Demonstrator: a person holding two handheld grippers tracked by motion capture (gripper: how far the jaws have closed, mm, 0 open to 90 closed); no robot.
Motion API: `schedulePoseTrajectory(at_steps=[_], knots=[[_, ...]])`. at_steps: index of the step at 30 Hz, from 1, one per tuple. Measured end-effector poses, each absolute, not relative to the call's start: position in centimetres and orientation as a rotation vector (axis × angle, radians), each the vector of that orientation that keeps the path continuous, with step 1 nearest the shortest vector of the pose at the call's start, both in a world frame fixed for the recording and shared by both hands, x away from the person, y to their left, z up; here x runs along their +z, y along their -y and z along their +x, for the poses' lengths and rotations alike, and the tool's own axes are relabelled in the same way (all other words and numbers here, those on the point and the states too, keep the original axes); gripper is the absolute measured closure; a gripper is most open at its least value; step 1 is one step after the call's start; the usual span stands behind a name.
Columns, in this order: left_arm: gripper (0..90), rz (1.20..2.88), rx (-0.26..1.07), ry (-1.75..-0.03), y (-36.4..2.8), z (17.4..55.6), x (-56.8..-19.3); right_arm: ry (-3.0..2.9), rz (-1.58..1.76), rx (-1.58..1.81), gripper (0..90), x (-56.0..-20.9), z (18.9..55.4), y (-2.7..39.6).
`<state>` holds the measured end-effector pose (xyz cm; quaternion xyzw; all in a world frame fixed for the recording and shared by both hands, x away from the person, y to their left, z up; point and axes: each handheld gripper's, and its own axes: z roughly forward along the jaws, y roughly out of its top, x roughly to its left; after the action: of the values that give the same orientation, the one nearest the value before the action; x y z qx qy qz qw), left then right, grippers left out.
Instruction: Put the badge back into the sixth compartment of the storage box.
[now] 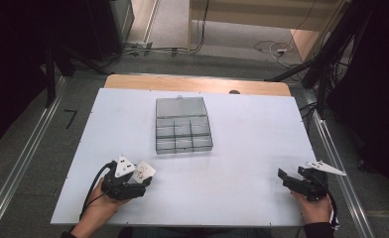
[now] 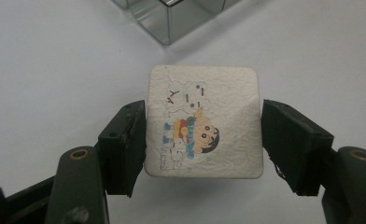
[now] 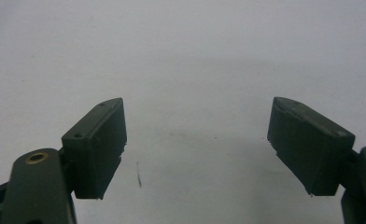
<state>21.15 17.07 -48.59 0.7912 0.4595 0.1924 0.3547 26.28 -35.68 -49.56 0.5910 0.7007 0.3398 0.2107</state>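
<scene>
A white square coaster (image 2: 228, 93) with rounded corners and a coloured cartoon figure printed on it sits between the jaws of my left gripper (image 2: 202, 116). Both black pads press on its side edges, so the gripper is shut on it. From above, the coaster (image 1: 146, 170) and left gripper (image 1: 140, 176) are at the near left of the white table top (image 1: 242, 148). My right gripper (image 1: 285, 177) rests at the near right. In its own view the right gripper (image 3: 197, 116) is open, with bare table between the jaws.
A clear plastic box (image 1: 183, 124) with several compartments and its lid laid open lies in the middle of the table, toward the far side; its corner (image 2: 172, 21) shows ahead of the coaster. Cables lie on the floor beyond the table's far wooden edge (image 1: 197, 82).
</scene>
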Motion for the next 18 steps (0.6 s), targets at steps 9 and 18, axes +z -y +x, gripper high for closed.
schedulePoseTrajectory(at_steps=[9, 18], knots=[[33.2, 1.983, 0.512, -1.163, -16.7, 21.3, -48.1, -1.979, 1.617, 1.018, 18.1, -48.7, 26.3, 34.2], [33.1, 1.911, 0.531, -1.139, -16.2, 21.4, -47.7, -2.052, 1.585, 1.090, 18.2, -48.5, 27.0, 31.5]])
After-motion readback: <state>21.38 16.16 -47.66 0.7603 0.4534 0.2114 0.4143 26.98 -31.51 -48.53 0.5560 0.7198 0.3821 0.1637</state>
